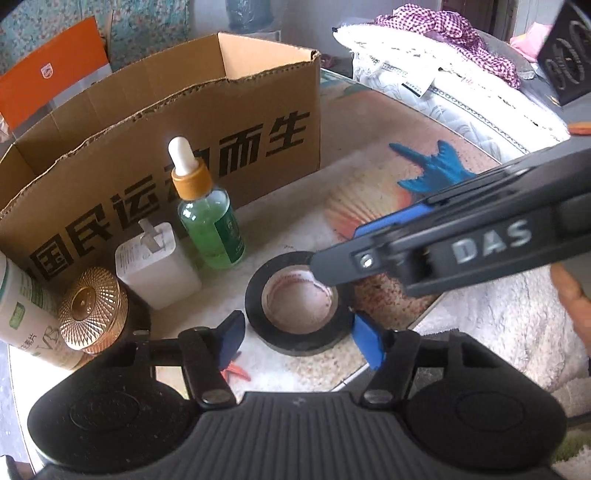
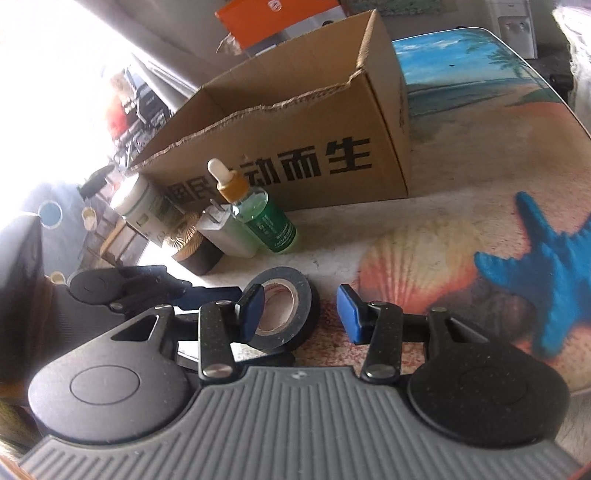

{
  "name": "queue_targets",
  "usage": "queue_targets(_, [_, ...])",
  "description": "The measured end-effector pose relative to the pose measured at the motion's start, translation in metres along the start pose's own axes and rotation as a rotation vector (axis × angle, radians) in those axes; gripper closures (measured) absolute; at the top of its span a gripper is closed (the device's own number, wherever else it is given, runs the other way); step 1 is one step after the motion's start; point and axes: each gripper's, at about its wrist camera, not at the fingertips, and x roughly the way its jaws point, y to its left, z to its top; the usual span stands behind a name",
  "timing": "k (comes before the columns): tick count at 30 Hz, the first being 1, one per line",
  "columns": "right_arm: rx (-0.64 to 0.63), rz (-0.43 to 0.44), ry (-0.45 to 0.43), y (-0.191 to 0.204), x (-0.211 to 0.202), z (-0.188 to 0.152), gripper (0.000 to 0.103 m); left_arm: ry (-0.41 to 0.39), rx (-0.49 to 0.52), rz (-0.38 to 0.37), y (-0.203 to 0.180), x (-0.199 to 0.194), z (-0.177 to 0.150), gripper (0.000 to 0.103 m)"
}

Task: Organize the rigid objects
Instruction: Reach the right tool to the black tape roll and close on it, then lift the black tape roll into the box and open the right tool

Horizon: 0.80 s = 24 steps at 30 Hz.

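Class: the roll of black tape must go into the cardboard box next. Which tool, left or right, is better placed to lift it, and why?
Left. The left tool has a finger on each side of the black tape roll. The right tool has one finger inside the roll's hole.

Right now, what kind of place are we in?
Probably a lived-in room at home: a beach-print table, folded bedding and checked cloth behind it, and a cardboard box for sorting.
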Motion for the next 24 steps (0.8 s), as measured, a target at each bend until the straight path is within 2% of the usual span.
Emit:
queue_targets(4, [-0.021,-0.015,0.021,0.001,0.009,0.002,0.067,-0.004,0.002,0.002,-0.001,0.0,0.0,0.038])
queue_targets(10, [-0.049,-0.031,0.045,0.003,0.02,0.0,0.081,0.002,-0.007,-0.003,-0.001,0.005,0.004,0.035])
queue_targets(24, [-0.066,-0.032,0.036,0.005,0.022,-0.001,0.085,-0.012,-0.001,0.008,-0.003,0.008,0.007,0.036])
